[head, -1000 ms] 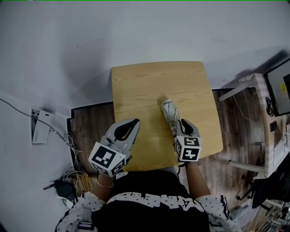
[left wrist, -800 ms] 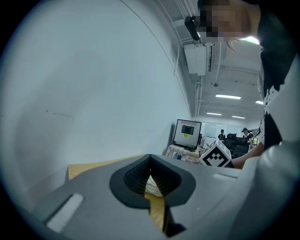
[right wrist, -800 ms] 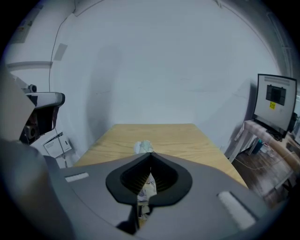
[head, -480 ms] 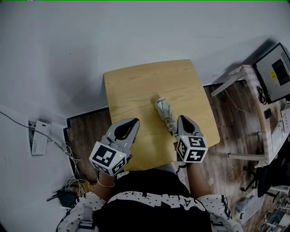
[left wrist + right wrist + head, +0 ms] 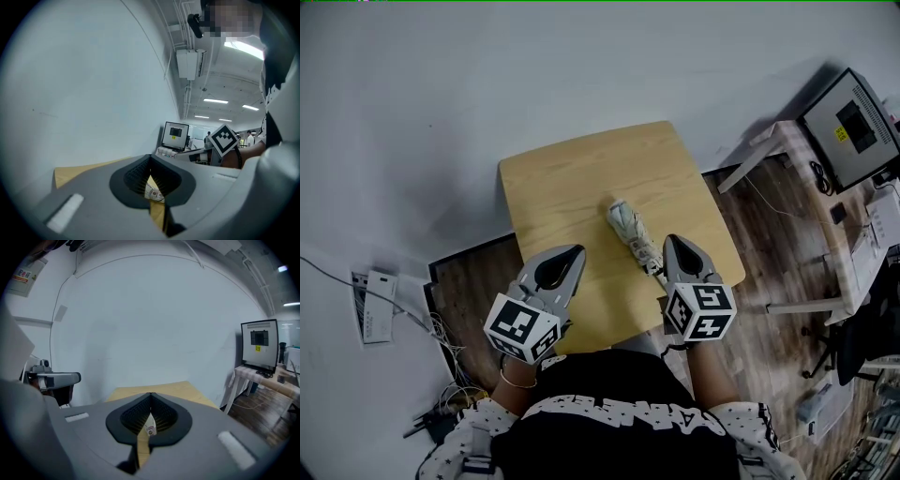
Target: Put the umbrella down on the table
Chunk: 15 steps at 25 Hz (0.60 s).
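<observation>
The folded pale patterned umbrella (image 5: 630, 232) lies on the light wooden table (image 5: 581, 178), its handle end pointing toward me. My right gripper (image 5: 672, 242) hovers above the table just right of the handle, shut, with nothing between its jaws. In the right gripper view the closed gripper (image 5: 151, 393) shows a bit of the umbrella (image 5: 150, 430) below through the gap behind the tips. My left gripper (image 5: 577, 251) is held over the table's near left part, shut and empty. Its own view shows the left gripper (image 5: 150, 157) closed, with the umbrella (image 5: 153, 192) beyond.
A monitor (image 5: 853, 122) stands on a small side table (image 5: 787, 141) to the right, above the wooden floor. A power strip (image 5: 373, 305) and loose cables lie on the floor at the left. A white wall rises behind the table.
My right gripper has lifted up away from the umbrella's handle, while the umbrella stays lying on the table. The left gripper has barely shifted.
</observation>
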### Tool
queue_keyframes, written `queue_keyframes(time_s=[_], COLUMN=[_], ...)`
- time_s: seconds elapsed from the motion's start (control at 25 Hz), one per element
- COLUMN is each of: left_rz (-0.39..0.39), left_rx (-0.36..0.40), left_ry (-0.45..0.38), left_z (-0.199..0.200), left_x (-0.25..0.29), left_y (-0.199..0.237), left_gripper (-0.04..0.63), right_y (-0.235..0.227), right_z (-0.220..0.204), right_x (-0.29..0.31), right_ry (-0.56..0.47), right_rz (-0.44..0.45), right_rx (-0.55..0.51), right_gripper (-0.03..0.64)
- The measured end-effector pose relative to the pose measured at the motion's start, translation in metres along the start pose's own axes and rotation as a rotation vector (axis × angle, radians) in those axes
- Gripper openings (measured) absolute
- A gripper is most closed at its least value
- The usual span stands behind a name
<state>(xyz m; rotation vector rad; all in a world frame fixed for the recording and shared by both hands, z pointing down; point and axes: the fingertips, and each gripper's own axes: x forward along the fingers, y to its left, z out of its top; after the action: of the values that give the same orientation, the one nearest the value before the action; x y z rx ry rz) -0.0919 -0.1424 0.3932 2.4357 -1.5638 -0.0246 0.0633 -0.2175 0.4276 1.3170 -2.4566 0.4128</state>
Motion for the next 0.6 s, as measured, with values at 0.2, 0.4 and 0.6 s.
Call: queue_keyframes(time_s=[0.2,0.4,0.6], left_rz=[-0.032,-0.064,-0.092], left_rx=[0.003,0.009,0.015], left_ry=[-0.007,-0.008,-0.006], left_z=[0.003,0.003,0.004], left_x=[0.0,0.0,0.001], left_y=[-0.008,-0.017,-0.026], left_gripper=[-0.006,-0.007,-0.007], right_y=[0.001,0.003,0.003], right_z=[0.012,0.017,0.02], right_x=[-0.019,-0.035,-0.049], right_ry=[-0.047,-0.075,-0.098], right_rz=[-0.015,-0.031,-0.041], right_rx=[0.008,0.019,0.044], right_gripper=[0.014,0.014,0.014])
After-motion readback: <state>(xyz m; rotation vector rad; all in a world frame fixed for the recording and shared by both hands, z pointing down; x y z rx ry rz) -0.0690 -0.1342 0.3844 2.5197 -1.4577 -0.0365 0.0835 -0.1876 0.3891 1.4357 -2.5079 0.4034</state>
